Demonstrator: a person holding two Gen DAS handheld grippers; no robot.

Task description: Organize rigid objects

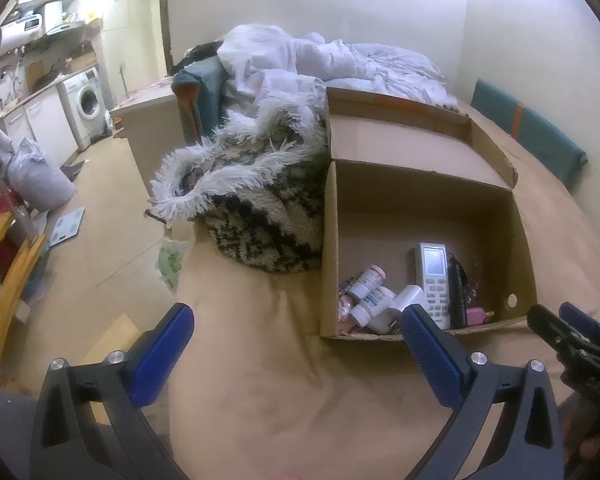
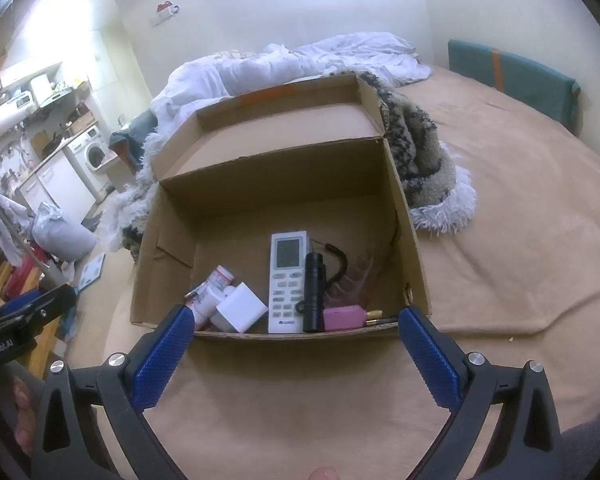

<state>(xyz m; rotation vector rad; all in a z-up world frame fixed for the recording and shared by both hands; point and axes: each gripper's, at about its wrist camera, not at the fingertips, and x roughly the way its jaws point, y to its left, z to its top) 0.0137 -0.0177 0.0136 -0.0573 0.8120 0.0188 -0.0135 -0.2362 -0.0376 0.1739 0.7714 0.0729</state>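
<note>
Seemingly the sorting is nearly finished; the cardboard box (image 2: 408, 240) sits mid-frame on the tan bedspread (image 2: 520, 240), lid flap thrown back, with everything gathered along its near wall; I see no loose items left on the cover around it. Counted in the right wrist view: one white remote (image 2: 287, 280) at centre, one black torch (image 2: 314, 292) just right of it, one pink item (image 2: 343, 318), one white adapter block (image 2: 242, 307), and two pill bottles (image 2: 216, 284) at lower left, perhaps more beneath. Both claws are spread wide and carry nothing; the left gripper (image 1: 296, 336) hovers at the bottom of its frame, the right gripper (image 2: 296, 336) likewise, before the box.
</note>
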